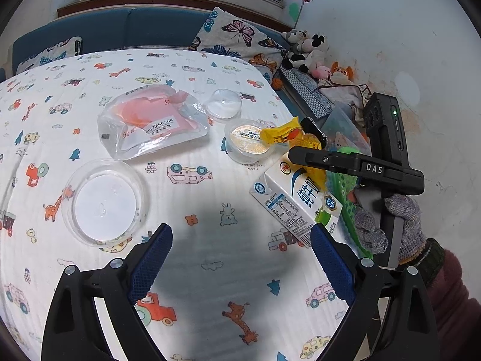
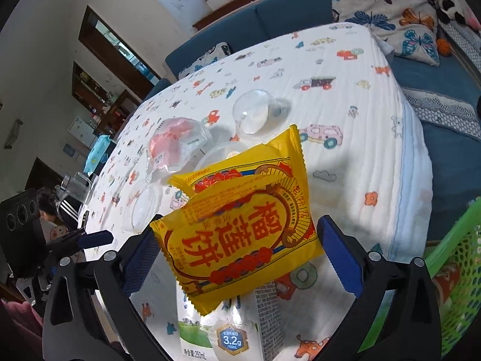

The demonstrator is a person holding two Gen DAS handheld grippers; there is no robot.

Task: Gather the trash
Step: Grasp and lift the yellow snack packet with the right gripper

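Yellow wrapper (image 2: 240, 234) lies loose between my right gripper's (image 2: 237, 258) spread jaws above the milk carton (image 2: 228, 331); could slip off, left gripper (image 1: 240, 270) open too.

Your left wrist camera looks forward and down over the cloth-covered surface (image 1: 210, 69) from close above, facing the blue sofa (image 1: 120, 30) and window behind it. Your right wrist camera sits low beside the milk carton (image 2: 234, 331), tilted, looking across the same surface toward that sofa (image 2: 270, 15) from the carton's side. A yellow wrapper (image 2: 240, 234) fills its near field, very close. Both views share the milk carton (image 1: 288, 204), the wrapper (image 1: 288, 135), the green basket (image 1: 345, 192) (image 2: 457, 270) beside the carton, and the clear plastic items beyond it.
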